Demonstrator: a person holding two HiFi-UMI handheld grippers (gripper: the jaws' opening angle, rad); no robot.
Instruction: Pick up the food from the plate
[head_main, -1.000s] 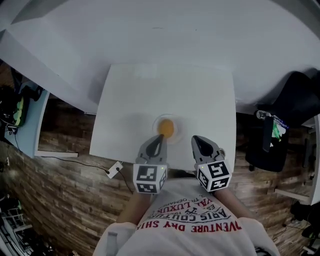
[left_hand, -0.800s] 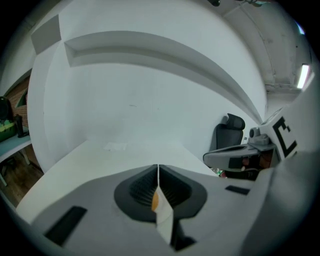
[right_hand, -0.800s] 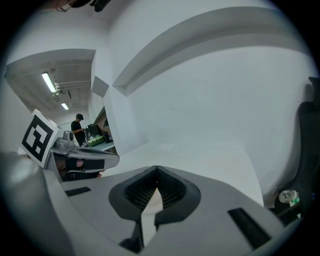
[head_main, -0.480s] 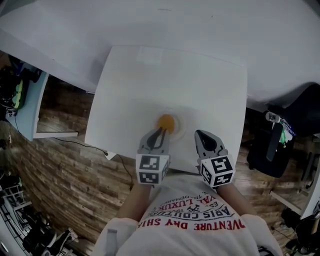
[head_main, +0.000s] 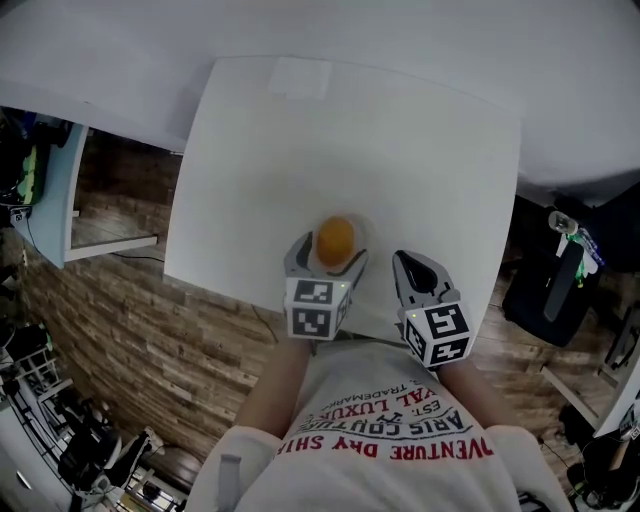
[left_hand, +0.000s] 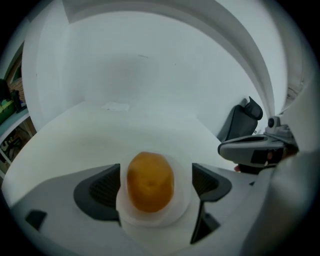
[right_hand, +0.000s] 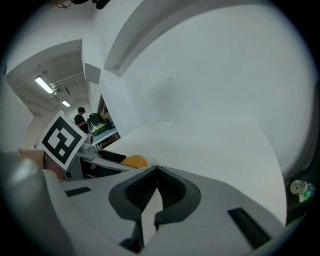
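Fingers (left_hand: 100, 192) of the left gripper (head_main: 328, 256), opening, flank the food (left_hand: 150, 181).

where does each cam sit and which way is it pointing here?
Head view: on the person's head, steeply down at the table; shows left gripper, right gripper, a forearm, shirt.
Left gripper view: on the left gripper, along its opening jaws, orange food on plate between them.
Right gripper view: on the right gripper, along its shut jaws across the table; left gripper at left.
Shared: all three show the orange food.
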